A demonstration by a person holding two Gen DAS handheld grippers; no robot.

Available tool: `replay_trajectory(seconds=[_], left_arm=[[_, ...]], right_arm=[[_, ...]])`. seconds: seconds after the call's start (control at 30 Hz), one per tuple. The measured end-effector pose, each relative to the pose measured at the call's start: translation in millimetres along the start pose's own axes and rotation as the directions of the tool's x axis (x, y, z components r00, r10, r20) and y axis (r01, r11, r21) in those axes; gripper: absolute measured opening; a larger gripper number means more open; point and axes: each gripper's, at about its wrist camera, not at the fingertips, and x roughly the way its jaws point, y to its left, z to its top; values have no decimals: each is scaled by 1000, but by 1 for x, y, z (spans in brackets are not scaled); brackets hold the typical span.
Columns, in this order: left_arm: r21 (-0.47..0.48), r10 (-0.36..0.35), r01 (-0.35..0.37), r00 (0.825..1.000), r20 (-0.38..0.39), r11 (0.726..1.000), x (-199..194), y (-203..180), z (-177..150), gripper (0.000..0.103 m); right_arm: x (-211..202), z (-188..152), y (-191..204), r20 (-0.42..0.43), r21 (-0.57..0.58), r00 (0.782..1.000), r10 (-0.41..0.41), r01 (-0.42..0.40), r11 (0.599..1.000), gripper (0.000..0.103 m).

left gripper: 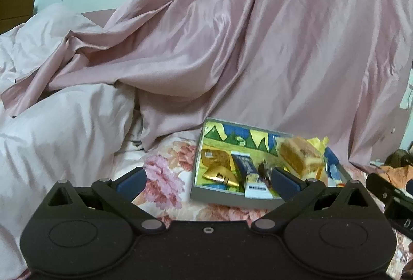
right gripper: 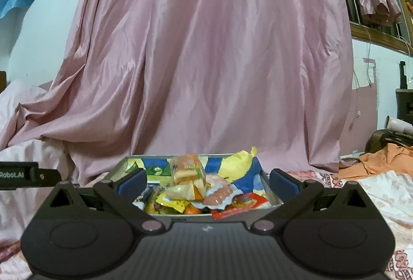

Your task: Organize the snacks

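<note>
Home bedroom: floral-print bedsheet (left gripper: 165, 176), rumpled pale pink quilt (left gripper: 59, 125), draped shiny pink satin curtain (right gripper: 206, 60), crumpled orange garment (right gripper: 374, 161).

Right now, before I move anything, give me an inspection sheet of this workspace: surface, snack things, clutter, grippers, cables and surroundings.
Surface: floral-print bedsheet, rumpled.
Job's things: shallow grey cardboard box with colourful lining holding gold foil packets, a clear-wrapped bread loaf, a pink sausage pack and a red sachet, loosely piled.
Clutter: orange cloth right of the box; pale pink duvet on the left.
Grippers: left hand-held gripper open, empty; right hand-held gripper open, empty, facing the box.
Cables: nothing seen.
Surroundings: pink satin drape behind the box; pale wall.
</note>
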Motion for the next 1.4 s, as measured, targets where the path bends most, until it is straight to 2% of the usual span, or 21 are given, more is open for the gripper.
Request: replay_trajectory(seconds=[0.47,1.4], left_arm=[[64,-42,43,999,-16,997,-21,2,-26,102],[89,-56,59,998,-34,994,-44,26,-59,102]], right_arm=[[-25,-9,-2,-34,-18,999,-5,4,1000,103],[-54,-38,12,-55,-111,998,-23,17,994,103]])
